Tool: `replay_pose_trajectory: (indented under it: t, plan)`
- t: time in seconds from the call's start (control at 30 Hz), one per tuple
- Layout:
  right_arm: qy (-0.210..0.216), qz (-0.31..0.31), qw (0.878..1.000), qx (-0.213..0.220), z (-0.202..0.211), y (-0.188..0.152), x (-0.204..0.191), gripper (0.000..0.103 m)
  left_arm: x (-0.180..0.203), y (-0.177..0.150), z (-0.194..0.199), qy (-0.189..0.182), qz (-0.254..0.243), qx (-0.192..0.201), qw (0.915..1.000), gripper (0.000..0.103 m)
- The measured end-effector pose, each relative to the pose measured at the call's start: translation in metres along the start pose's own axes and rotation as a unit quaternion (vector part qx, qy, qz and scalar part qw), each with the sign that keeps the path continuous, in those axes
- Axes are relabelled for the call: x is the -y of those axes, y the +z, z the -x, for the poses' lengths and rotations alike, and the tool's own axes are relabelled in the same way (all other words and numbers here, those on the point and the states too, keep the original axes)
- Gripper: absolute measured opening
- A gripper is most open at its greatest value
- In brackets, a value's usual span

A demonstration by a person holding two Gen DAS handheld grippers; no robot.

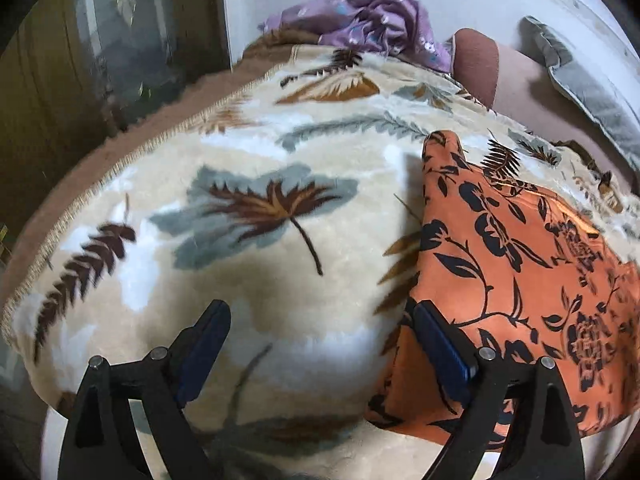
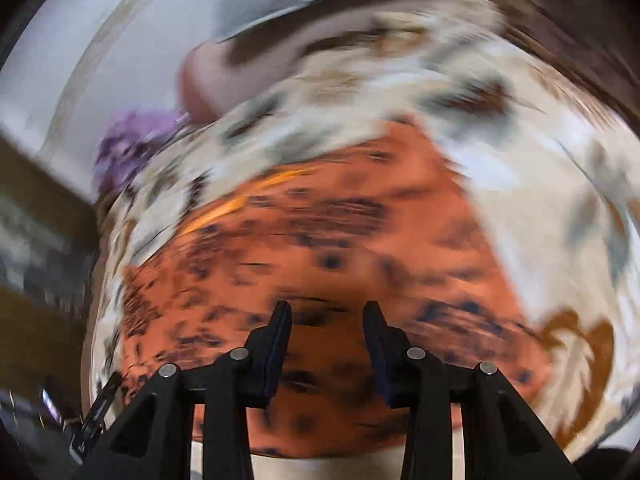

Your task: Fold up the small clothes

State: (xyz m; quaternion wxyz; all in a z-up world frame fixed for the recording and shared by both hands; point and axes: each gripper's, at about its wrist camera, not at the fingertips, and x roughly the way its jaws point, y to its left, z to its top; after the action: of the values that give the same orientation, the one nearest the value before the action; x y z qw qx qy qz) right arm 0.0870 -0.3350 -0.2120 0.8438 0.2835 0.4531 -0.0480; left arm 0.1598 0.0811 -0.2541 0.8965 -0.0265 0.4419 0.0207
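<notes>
An orange garment with a black flower print lies on a cream blanket with leaf patterns. My left gripper is open and empty, above the blanket just left of the garment's near left edge. Its right finger overlaps that edge. The right wrist view is heavily blurred by motion. There my right gripper is open and empty, above the near middle of the orange garment.
A crumpled purple flowered cloth lies at the far end of the blanket, also in the right wrist view. A brown cushion and a grey pillow lie at the far right. A glass-fronted cabinet stands to the left.
</notes>
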Motion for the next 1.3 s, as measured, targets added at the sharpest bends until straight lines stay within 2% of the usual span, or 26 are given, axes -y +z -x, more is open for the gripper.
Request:
replay_pose_trajectory:
  t: [0.1,0.27,0.37,0.43,0.5,0.57,0.67,0.77,0.9,1.0,1.1,1.2,1.3]
  plan:
    - [0.051,0.076,0.995,-0.042,-0.040,0.014,-0.081,0.039,-0.001,-0.001,-0.001,0.002,-0.006,-0.003,1.0000,0.094]
    - [0.119,0.129,0.979,-0.101,-0.117,0.023,-0.190,0.039,-0.007,-0.002,-0.005,0.004,-0.005,-0.014,0.9999,0.094]
    - [0.117,0.140,0.974,-0.131,-0.169,0.023,-0.234,0.039,-0.012,-0.001,-0.011,0.024,-0.003,-0.027,0.9993,0.094]
    - [0.090,0.157,0.974,-0.137,-0.199,0.021,-0.248,0.040,-0.015,0.000,-0.015,0.024,0.003,-0.035,0.9991,0.094]
    - [0.065,0.169,0.977,-0.108,-0.215,0.023,-0.256,0.041,-0.013,0.000,-0.013,0.026,-0.003,-0.029,0.9993,0.094]
    - [0.073,0.166,0.979,-0.093,-0.209,0.029,-0.258,0.041,-0.012,0.001,-0.007,0.027,-0.008,-0.012,0.9996,0.094]
    - [0.127,0.146,0.979,-0.072,-0.172,0.033,-0.241,0.041,-0.009,0.004,0.011,0.028,-0.009,0.037,0.9989,0.094]
    - [0.139,0.142,0.979,-0.034,-0.116,0.029,-0.207,0.041,-0.002,0.004,0.028,0.015,-0.017,0.080,0.9965,0.094]
    - [0.110,0.122,0.986,-0.004,-0.063,0.017,-0.150,0.041,0.009,0.000,0.040,0.000,-0.038,0.105,0.9937,0.094]
    - [0.069,0.102,0.992,0.020,-0.026,0.005,-0.094,0.041,0.016,-0.004,0.046,-0.010,-0.055,0.114,0.9919,0.094]
    - [0.039,0.067,0.997,0.025,0.001,-0.014,-0.041,0.041,0.027,-0.006,0.051,-0.016,-0.068,0.115,0.9909,0.094]
    - [0.027,0.037,0.999,0.018,0.008,-0.030,-0.005,0.041,0.034,-0.006,0.061,-0.036,-0.069,0.106,0.9913,0.094]
    - [0.023,0.016,1.000,0.012,0.000,-0.040,0.016,0.041,0.043,-0.009,0.074,-0.030,-0.083,0.124,0.9884,0.094]
